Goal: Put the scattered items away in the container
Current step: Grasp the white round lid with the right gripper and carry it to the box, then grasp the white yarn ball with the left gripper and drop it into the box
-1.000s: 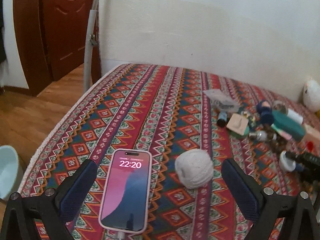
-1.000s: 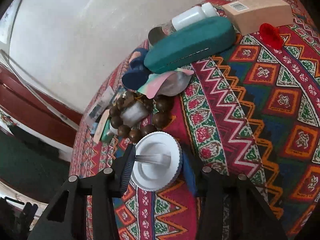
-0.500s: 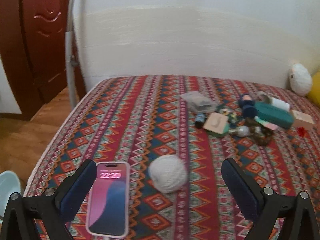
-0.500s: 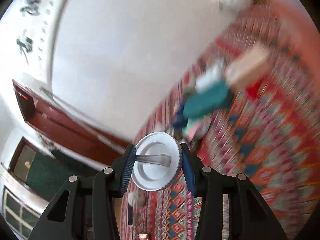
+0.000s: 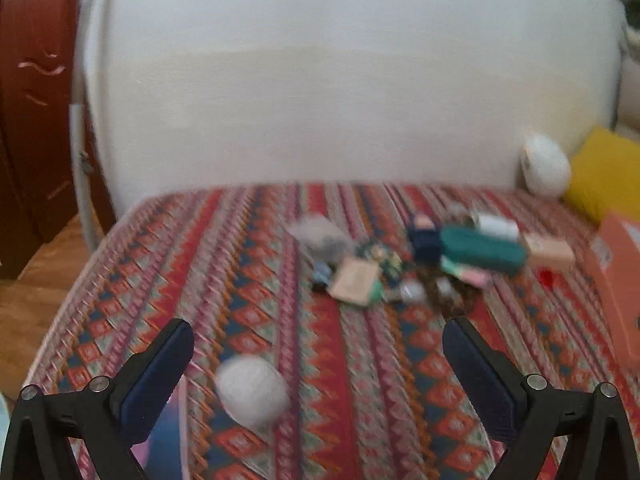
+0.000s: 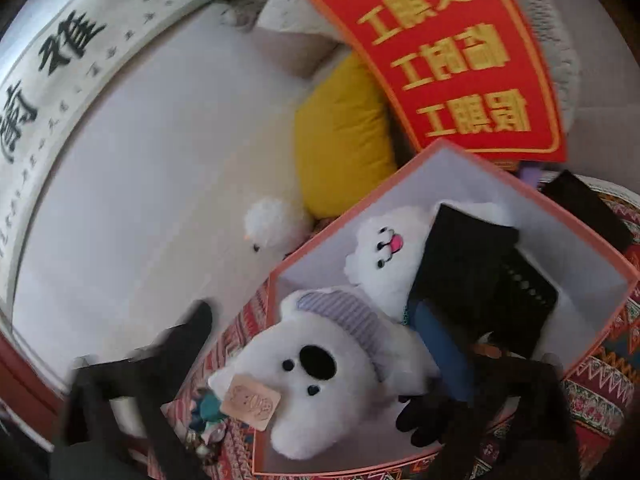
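My right gripper [image 6: 378, 338] hangs open over the orange box [image 6: 356, 208], its fingers blurred and wide apart with nothing between them. The box holds a white plush bear [image 6: 320, 360], a second white plush [image 6: 384, 248] and a black notebook [image 6: 480, 276]. The white lid is not in view. My left gripper [image 5: 320, 376] is open above the patterned bedspread [image 5: 360, 360]. A white yarn ball [image 5: 252, 392] lies between its fingers, and a phone [image 5: 164, 440] is half hidden behind the left finger. Farther off lies a pile of small items around a teal case [image 5: 484, 250].
The orange box [image 5: 616, 280] stands at the bed's right edge, beside a yellow cushion [image 5: 604, 176] and a white plush [image 5: 546, 164] against the wall. A red banner [image 6: 440, 52] hangs behind the box. Wooden floor and a dark door [image 5: 32, 120] are to the left.
My right gripper swung from the pile to above the orange box and spread its fingers; the white lid it held is gone from between them. The left gripper drew back and tilted up.
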A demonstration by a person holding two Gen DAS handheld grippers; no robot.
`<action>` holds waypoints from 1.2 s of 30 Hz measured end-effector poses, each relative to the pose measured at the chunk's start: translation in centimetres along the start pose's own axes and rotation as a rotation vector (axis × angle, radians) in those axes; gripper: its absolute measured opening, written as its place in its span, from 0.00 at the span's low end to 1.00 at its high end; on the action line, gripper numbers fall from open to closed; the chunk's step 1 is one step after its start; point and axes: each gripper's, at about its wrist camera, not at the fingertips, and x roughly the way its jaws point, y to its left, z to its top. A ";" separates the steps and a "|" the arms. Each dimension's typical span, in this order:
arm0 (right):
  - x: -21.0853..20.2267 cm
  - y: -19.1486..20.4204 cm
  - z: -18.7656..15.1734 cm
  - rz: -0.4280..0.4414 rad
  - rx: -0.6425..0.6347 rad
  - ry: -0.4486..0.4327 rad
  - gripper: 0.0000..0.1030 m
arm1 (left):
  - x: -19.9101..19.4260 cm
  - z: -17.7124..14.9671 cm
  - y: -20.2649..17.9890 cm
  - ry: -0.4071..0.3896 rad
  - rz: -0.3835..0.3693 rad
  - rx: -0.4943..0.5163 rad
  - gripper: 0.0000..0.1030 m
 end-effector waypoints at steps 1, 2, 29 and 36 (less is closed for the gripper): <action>-0.1 0.2 -0.2 0.004 -0.005 -0.005 1.00 | 0.1 0.1 1.1 0.002 0.000 -0.019 1.00; 0.0 0.7 -0.5 0.010 -0.023 -0.004 1.00 | 0.3 0.0 2.1 0.012 0.005 -0.046 1.00; 2.4 5.3 -5.5 0.035 -0.206 0.133 1.00 | 12.0 -5.1 5.6 0.403 -0.097 -0.261 0.51; 1.7 4.3 -4.3 0.046 -0.169 0.119 1.00 | 6.5 -3.3 1.2 0.321 -0.273 -0.216 0.52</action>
